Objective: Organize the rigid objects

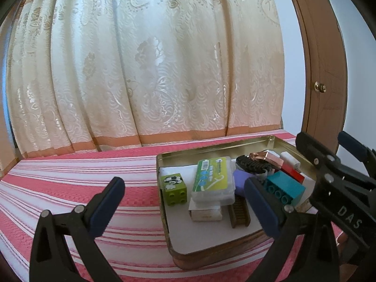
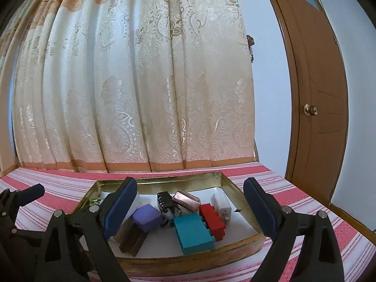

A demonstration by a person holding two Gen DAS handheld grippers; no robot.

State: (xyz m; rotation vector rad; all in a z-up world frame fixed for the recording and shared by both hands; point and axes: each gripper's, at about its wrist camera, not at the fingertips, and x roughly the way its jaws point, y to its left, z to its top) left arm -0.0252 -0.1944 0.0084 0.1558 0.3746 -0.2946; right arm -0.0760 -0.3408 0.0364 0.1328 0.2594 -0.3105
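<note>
- Cream curtain (image 1: 145,65) with a woven floral pattern and an orange hem band fills the background of both views; a brown wooden door (image 2: 317,89) with a brass knob (image 2: 310,110) stands at the right edge.
- Pink-and-white striped cloth (image 1: 70,188) covers the surface across the lower part of each frame.
- Gold metal tin (image 2: 230,183) with a white-lined floor sits on the cloth, lower centre in the right wrist view, lower right in the left wrist view.
- Inside the tin, all close together: teal brick (image 2: 193,235), red brick (image 2: 212,218) touching it, white plug adapter (image 2: 222,203), purple block (image 2: 146,217), copper-coloured clip (image 2: 186,199) resting on a black ridged item (image 2: 165,202), and a brown brush (image 2: 132,237).
- Left wrist view adds a green brick (image 1: 173,185) with a black-and-white picture on top, at the tin's left wall, and a clear case with a green label (image 1: 212,179) lying on a small white box (image 1: 206,212).
- Label writing: a barcode and white characters show, too small to read.
- Left gripper (image 1: 185,193): jaws wide apart, nothing between them, above the tin's near left corner.
- Right gripper (image 2: 190,208): jaws wide apart, straddling the tin's contents without clamping anything. Its black frame shows at the right of the left wrist view, marked "DAS"; possibly more letters run out of frame.
</note>
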